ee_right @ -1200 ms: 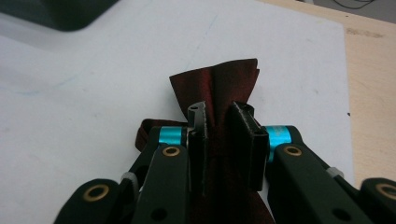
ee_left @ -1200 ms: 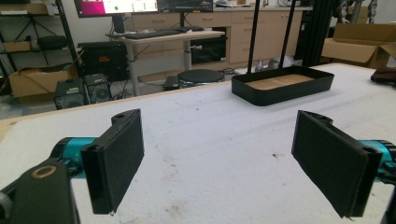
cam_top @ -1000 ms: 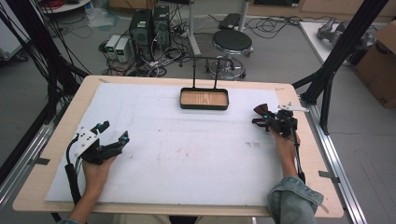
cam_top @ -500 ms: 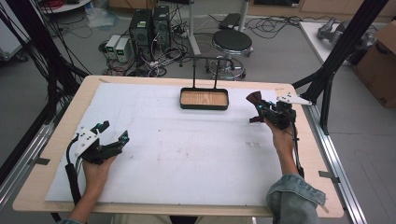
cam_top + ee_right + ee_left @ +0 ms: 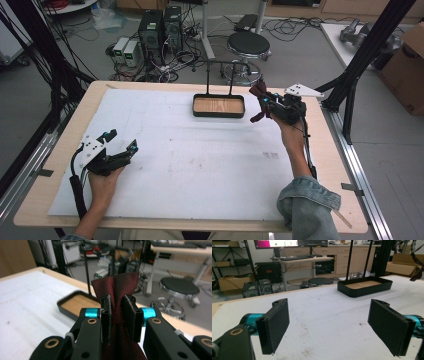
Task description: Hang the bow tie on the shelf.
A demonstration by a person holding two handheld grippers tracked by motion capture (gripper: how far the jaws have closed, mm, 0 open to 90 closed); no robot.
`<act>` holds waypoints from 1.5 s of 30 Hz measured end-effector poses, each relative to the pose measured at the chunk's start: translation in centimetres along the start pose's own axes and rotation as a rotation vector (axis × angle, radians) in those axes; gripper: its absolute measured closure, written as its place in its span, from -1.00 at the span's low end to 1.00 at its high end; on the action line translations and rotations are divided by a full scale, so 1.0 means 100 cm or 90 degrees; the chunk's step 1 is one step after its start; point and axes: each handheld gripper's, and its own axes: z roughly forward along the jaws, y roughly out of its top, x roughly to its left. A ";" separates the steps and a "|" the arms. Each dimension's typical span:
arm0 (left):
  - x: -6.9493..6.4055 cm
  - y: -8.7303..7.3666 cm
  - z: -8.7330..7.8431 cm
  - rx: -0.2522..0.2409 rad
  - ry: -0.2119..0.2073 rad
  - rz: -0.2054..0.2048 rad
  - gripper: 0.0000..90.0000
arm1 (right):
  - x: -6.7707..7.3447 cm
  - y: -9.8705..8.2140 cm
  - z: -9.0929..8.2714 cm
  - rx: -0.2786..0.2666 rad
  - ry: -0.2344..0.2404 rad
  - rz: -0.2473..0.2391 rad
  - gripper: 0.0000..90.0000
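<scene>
A dark red cloth bow (image 5: 258,101) (image 5: 118,293) is pinched at its waist by my right gripper (image 5: 266,104) (image 5: 117,315), which is shut on it and held above the table just right of the black tray (image 5: 219,114). The tray has a wooden floor and a thin black T-shaped stand (image 5: 231,75) rising from its far side. In the left gripper view the tray (image 5: 352,291) lies ahead to the right. My left gripper (image 5: 121,146) (image 5: 329,327) rests near the table's left edge, jaws wide open with nothing between them.
A white sheet (image 5: 200,165) covers most of the wooden table (image 5: 330,165). Beyond the far edge stand a round stool (image 5: 248,44), computer boxes (image 5: 160,30) and tangled cables. Black frame posts (image 5: 367,55) rise at the right.
My right gripper has carried the red bow left and away from me, from the table's right edge to beside the tray. The left gripper has stayed put.
</scene>
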 end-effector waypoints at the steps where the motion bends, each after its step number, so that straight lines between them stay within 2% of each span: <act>1: 0.000 0.000 0.000 0.000 -0.001 0.000 -0.61 | 0.001 0.004 0.002 -0.001 0.005 0.003 0.71; 3: 0.000 0.000 0.000 0.000 0.000 0.000 -0.61 | 0.007 0.014 0.009 -0.006 0.014 -0.003 0.71; 11: 0.000 0.000 0.000 0.001 -0.002 0.002 -0.61 | 0.016 0.031 0.029 -0.011 0.024 -0.002 0.71; 24: 0.000 0.000 0.000 -0.001 -0.004 0.000 -0.61 | 0.016 0.047 0.052 -0.023 0.016 0.016 0.71; 25: 0.000 0.000 0.000 -0.001 -0.004 0.000 -0.60 | 0.017 0.048 0.057 -0.021 0.005 0.015 0.71; 28: 0.000 0.000 0.000 0.000 -0.006 0.003 -0.60 | 0.017 0.050 0.061 -0.018 0.001 0.022 0.71; 29: 0.000 0.000 0.000 0.000 -0.006 0.002 -0.60 | 0.018 0.051 0.063 -0.033 -0.012 0.021 0.71; 33: 0.000 0.000 0.001 -0.002 -0.005 -0.001 -0.60 | 0.016 0.051 0.068 -0.026 -0.028 0.027 0.71; 35: 0.000 0.000 0.001 -0.003 -0.006 -0.001 -0.60 | 0.013 0.051 0.070 -0.040 -0.038 0.035 0.71; 39: 0.000 0.000 0.000 -0.002 -0.007 -0.001 -0.60 | 0.008 0.048 0.072 -0.047 -0.055 0.053 0.71; 41: 0.000 0.000 0.000 -0.003 -0.007 -0.002 -0.60 | 0.002 0.045 0.073 -0.044 -0.071 0.070 0.71; 44: 0.000 0.000 0.001 -0.003 -0.007 -0.002 -0.60 | 0.000 0.044 0.073 -0.036 -0.086 0.074 0.71; 45: 0.000 0.000 0.000 -0.002 -0.007 -0.002 -0.60 | -0.003 0.043 0.072 -0.030 -0.101 0.072 0.71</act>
